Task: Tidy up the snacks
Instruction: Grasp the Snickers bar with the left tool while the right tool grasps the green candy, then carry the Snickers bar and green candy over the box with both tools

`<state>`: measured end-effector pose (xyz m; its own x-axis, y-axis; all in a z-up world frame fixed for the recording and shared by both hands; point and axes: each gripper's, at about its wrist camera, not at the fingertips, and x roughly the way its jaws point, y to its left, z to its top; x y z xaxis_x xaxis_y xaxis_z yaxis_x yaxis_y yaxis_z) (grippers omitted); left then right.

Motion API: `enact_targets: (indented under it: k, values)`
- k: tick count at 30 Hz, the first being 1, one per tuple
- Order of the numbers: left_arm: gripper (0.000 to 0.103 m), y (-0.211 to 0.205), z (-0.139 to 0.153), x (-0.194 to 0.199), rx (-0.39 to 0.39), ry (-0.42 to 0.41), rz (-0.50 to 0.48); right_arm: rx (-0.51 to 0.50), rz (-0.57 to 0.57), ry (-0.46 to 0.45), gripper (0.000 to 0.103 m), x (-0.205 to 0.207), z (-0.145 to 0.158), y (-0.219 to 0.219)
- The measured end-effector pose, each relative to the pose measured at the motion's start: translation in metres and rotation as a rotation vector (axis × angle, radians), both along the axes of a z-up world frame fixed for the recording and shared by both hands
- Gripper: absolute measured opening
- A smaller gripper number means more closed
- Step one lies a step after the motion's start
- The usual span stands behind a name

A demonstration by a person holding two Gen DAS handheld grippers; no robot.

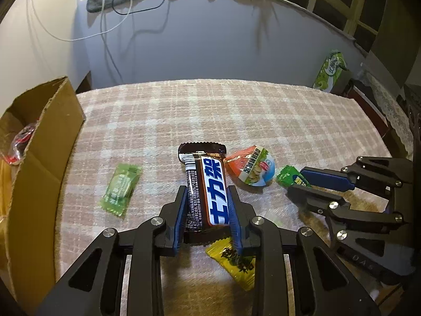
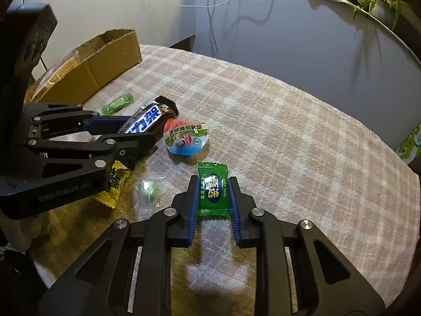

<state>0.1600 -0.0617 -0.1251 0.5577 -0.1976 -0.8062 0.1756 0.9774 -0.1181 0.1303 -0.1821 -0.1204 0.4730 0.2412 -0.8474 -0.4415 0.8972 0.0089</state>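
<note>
Covering the surface (image 1: pixel 184 110) is a checked cloth, with a cardboard box (image 1: pixel 42 142) at its left edge. Left tongs (image 1: pixel 208 205) are clamped on a chocolate bar (image 1: pixel 210 184) near the middle. Right tongs (image 2: pixel 213 194) flank a dark green candy (image 2: pixel 212 184), pads at its sides; whether they press it I cannot tell. An orange jelly cup (image 1: pixel 252 166) lies just beside the bar, a light green candy (image 1: pixel 119 187) nearer the box, and a yellow candy (image 1: pixel 236 263) under the left tongs.

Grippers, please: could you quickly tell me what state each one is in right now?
Left tool: closed on the chocolate bar.
Right tool: closed on the green candy.
</note>
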Motion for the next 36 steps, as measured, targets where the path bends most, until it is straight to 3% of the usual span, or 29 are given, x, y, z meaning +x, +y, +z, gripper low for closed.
enact_targets:
  k: [18,36]
  values:
    - [0.027,0.035,0.052,-0.036,-0.061,-0.111,0.051,0.063,-0.029,-0.098,0.021,-0.015,0.049,-0.005]
    - [0.027,0.092,0.087,-0.064,-0.076,-0.214,0.168,0.097,0.069,-0.182,0.021,-0.01,0.094,0.056]
